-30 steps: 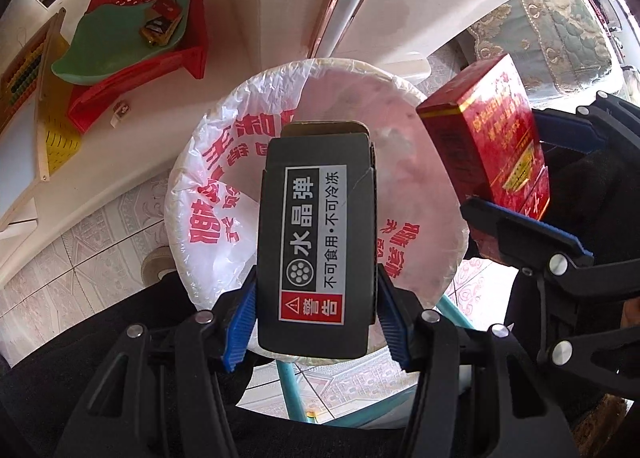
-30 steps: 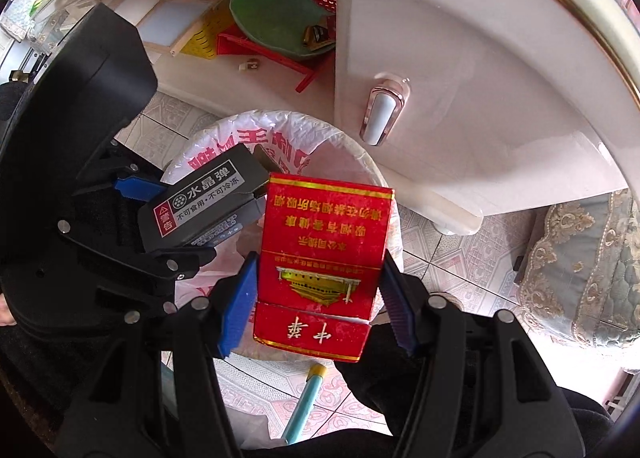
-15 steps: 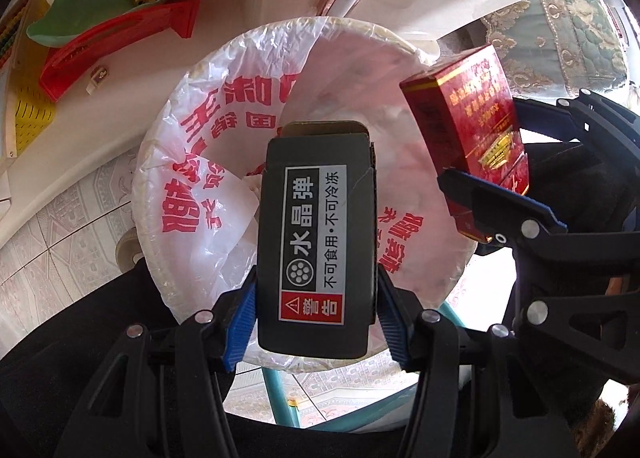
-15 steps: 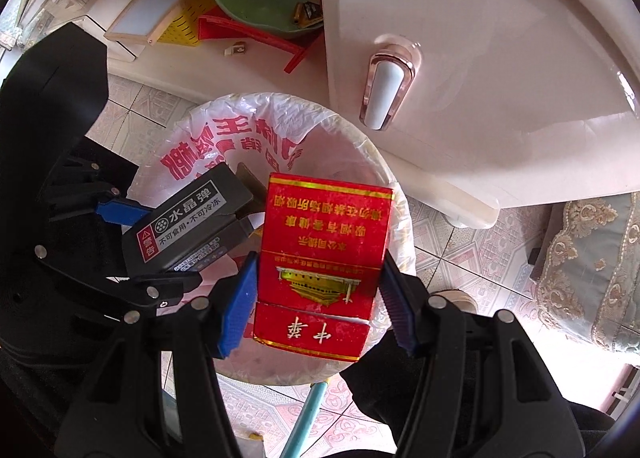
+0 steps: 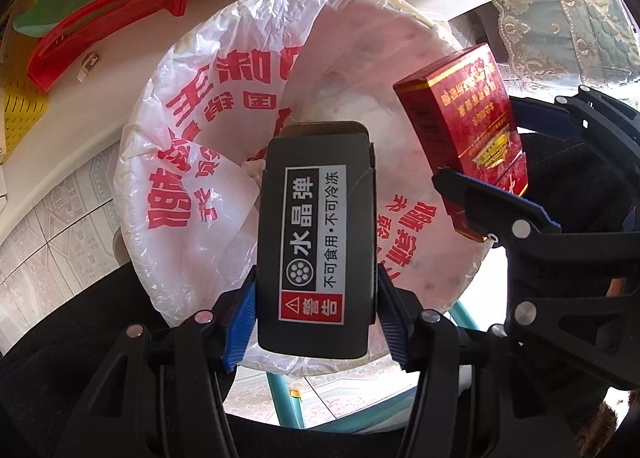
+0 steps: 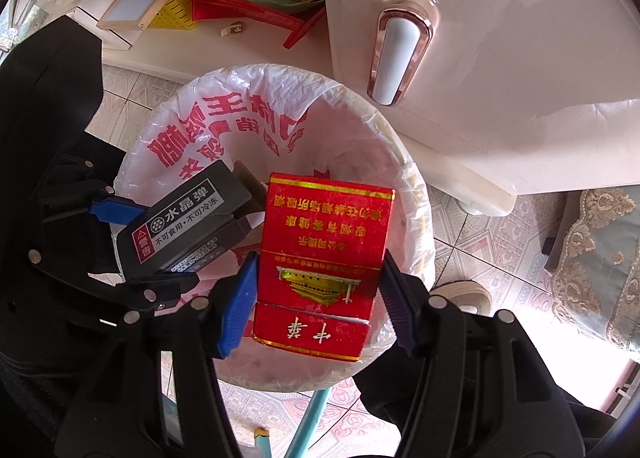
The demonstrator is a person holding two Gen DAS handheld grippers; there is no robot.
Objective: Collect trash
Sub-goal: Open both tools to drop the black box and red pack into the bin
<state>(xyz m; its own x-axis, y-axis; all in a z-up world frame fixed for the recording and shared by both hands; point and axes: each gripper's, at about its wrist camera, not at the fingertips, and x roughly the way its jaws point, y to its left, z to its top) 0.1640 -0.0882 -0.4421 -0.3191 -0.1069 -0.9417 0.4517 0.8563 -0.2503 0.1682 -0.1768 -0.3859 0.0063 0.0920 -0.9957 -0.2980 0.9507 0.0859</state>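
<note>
My left gripper is shut on a dark grey box with a white label and a red warning patch. It hangs over the round bin lined with a white bag printed in red. To its right, the red cigarette pack sits in my right gripper. In the right wrist view my right gripper is shut on the red pack, pointing down over the same bin. The grey box and my left gripper show at its left, also over the bin opening.
A cream cabinet with a rose-gold handle stands just behind the bin. A red basket holding a green dish sits on a low shelf at the back left. A teal pole lies on the tiled floor below. A patterned cushion is at right.
Both grippers have come down toward the bin, which now looks larger in both views. Each still holds its box the same way.
</note>
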